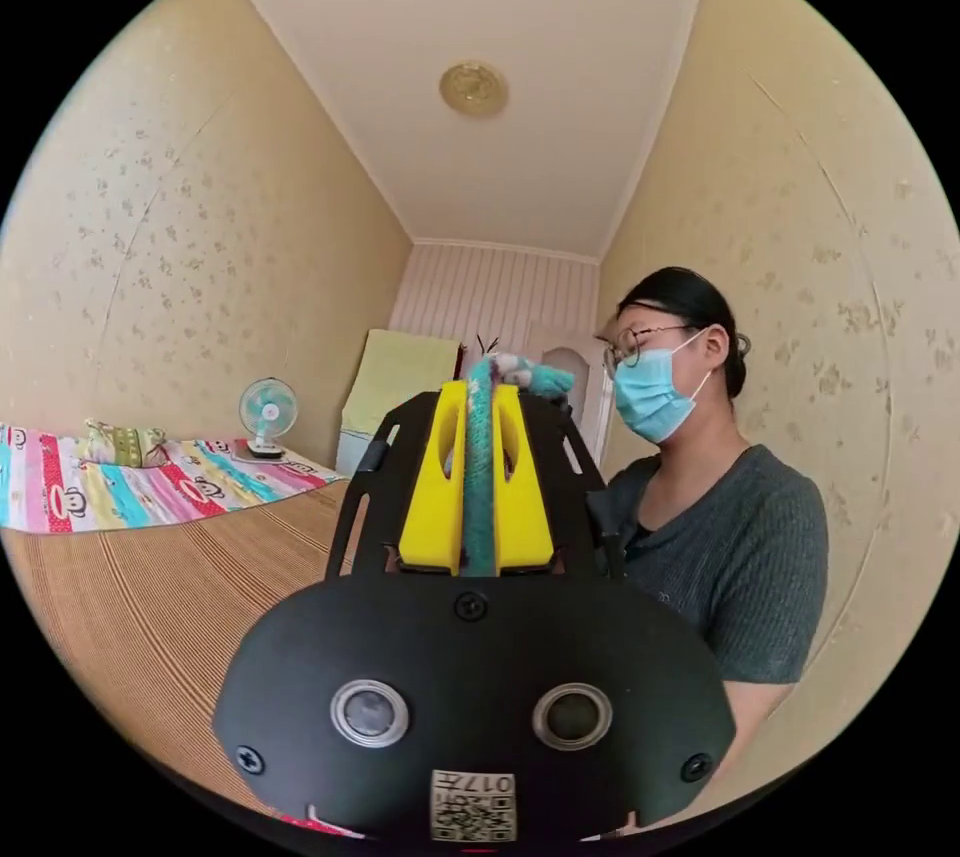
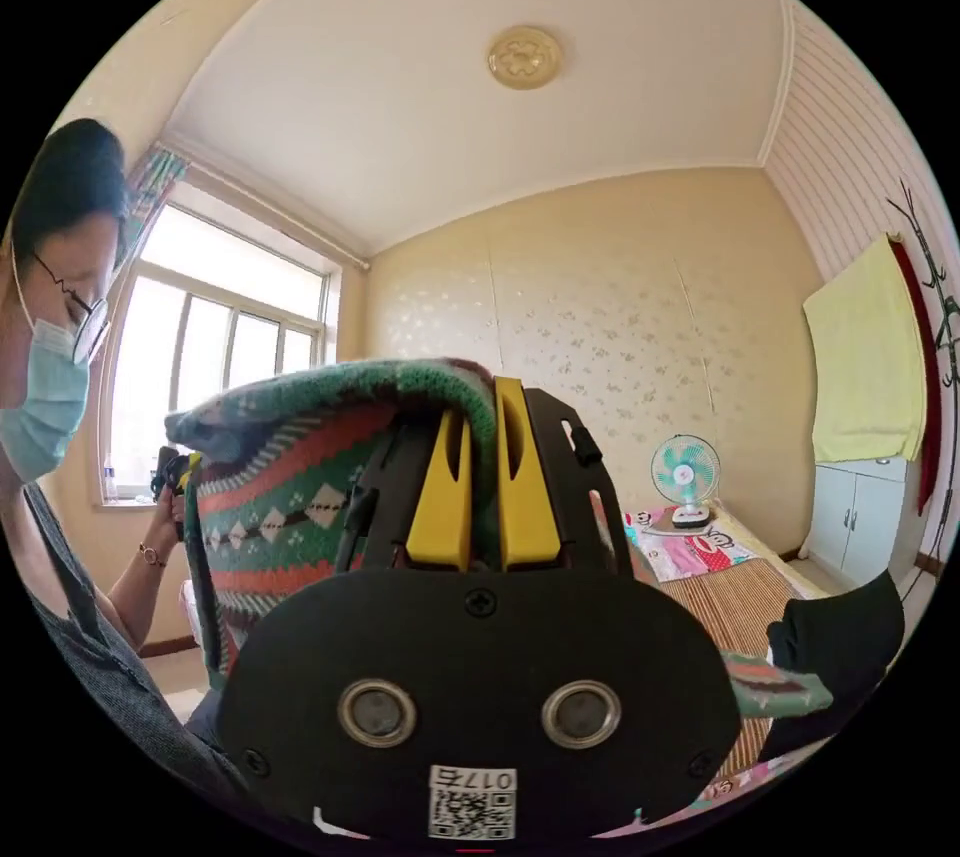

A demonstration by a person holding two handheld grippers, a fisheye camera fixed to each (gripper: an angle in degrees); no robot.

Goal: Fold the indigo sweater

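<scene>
Two handheld grippers are raised high, each clamped on the knitted sweater. In the left gripper view, the left gripper [image 1: 478, 487] has its yellow jaws pressed together on a thin teal edge of the sweater [image 1: 480, 467], which stands up between them. In the right gripper view, the right gripper [image 2: 482, 487] pinches a fold of the sweater [image 2: 300, 487], whose green, red and white patterned knit drapes over the jaws and hangs towards the person [image 2: 60, 377]. Beyond lie a bed with a striped woven mat [image 1: 130, 607] and a small fan [image 1: 267, 412].

The garment seems to be lifted clear of the bed, likely to shake it out or spread it. To do this well, both grips should stay firm and level, the hands drawing apart until the knit hangs flat, then lowering it smoothly onto the mat without bunching
</scene>
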